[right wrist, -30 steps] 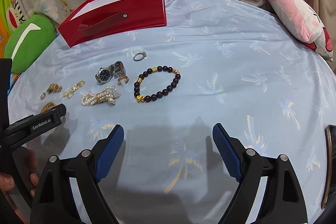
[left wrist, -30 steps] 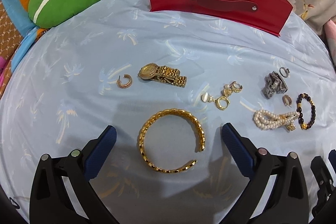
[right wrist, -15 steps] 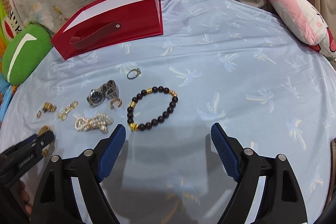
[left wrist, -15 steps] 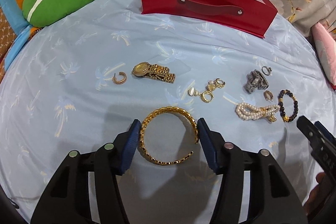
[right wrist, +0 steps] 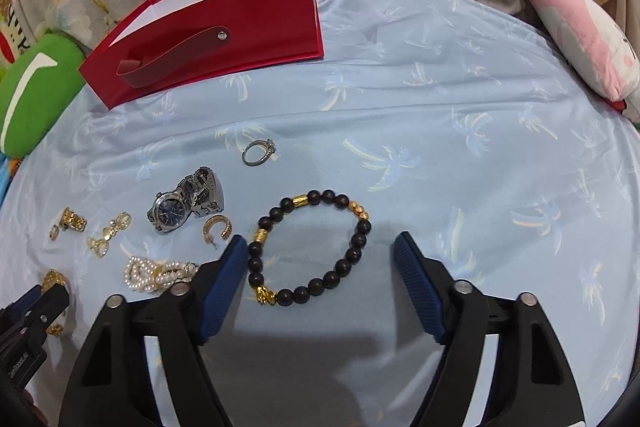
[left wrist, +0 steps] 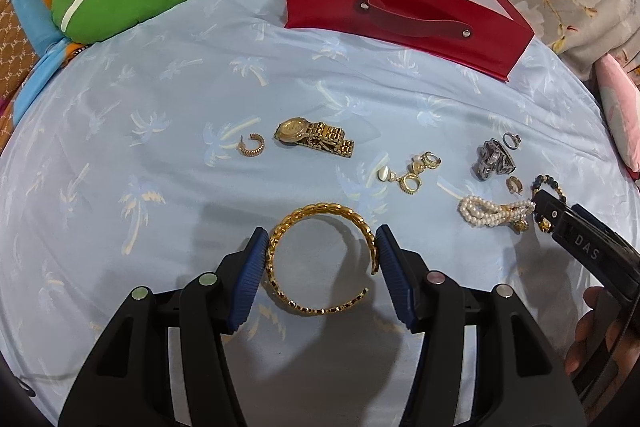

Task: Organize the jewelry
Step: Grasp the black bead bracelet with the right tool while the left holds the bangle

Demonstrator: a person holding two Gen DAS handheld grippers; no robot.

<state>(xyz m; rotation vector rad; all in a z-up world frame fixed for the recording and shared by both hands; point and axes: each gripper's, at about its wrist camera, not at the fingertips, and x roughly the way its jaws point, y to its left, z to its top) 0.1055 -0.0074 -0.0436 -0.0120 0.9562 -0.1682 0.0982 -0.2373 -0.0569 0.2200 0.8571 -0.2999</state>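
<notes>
From the left wrist, the left gripper (left wrist: 322, 263) pinches the gold bangle (left wrist: 322, 259) near the blue sheet's (left wrist: 160, 187) near edge, pads touching both sides; bare cloth lies left, the red box (left wrist: 400, 15) far. From the right wrist, the right gripper (right wrist: 320, 275), its jaws just narrowing, straddles the beaded bracelet (right wrist: 310, 247), the left pad touching, the right one apart, with open sheet to the right.

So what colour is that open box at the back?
Red outside, white inside; the left wrist view shows it best.
</notes>
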